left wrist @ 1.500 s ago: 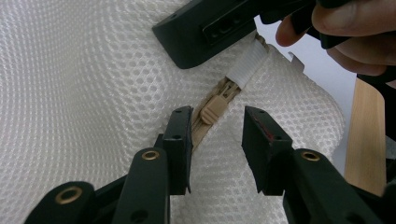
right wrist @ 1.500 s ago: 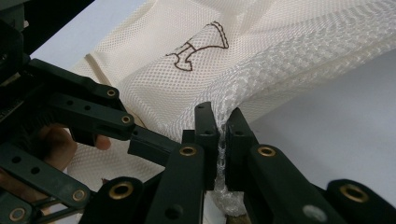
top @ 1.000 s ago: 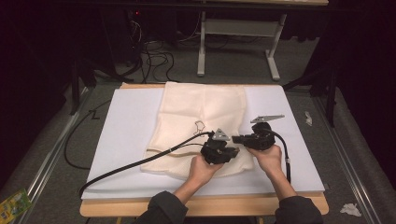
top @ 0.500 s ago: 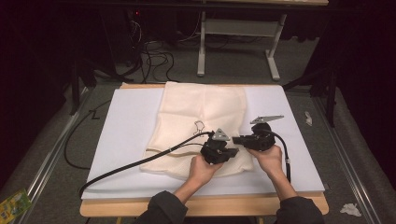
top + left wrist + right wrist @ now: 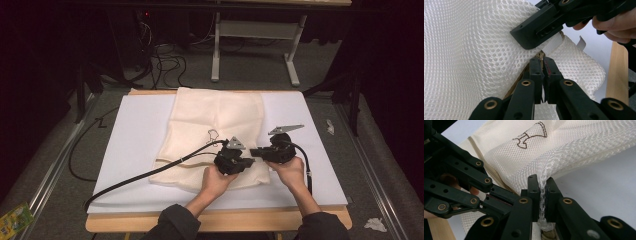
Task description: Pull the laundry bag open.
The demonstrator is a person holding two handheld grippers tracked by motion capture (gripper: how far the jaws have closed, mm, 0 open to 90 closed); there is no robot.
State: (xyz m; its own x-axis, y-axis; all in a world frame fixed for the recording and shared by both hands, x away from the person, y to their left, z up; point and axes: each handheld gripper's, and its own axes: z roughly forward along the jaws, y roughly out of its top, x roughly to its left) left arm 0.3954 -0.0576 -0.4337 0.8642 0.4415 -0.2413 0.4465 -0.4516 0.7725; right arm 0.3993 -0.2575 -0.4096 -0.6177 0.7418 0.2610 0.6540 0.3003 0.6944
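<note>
At the left edge of the white board [image 5: 135,150] that covers the table, a black cable [image 5: 150,173] trails off toward the near-left corner, leading back to the left gripper. The cream mesh bag [image 5: 215,120] lies flat in the middle of the board, reaching from the far edge down toward the near edge, with a small printed outline mark [image 5: 213,134] on its upper face. At the bag's near edge the left gripper [image 5: 234,161] has its jaws drawn almost together on the mesh beside a tan drawstring [image 5: 536,56], as its own view shows; the right gripper [image 5: 260,151], just to the right and nearly touching it, has its jaws pinched tight on a bunched fold of the same mesh [image 5: 542,195], which rises in a soft peak between the two. To my eye the bag is very light, limp and open-weave: it will sag and stretch wherever it is lifted, and the threads could snag or tear on the jaw edges if tugged hard. The firmer places to hold look like the hemmed rim and the woven band [image 5: 552,45] by the drawstring, rather than single-layer netting. Right of the grippers the board is bare to its right edge.
</note>
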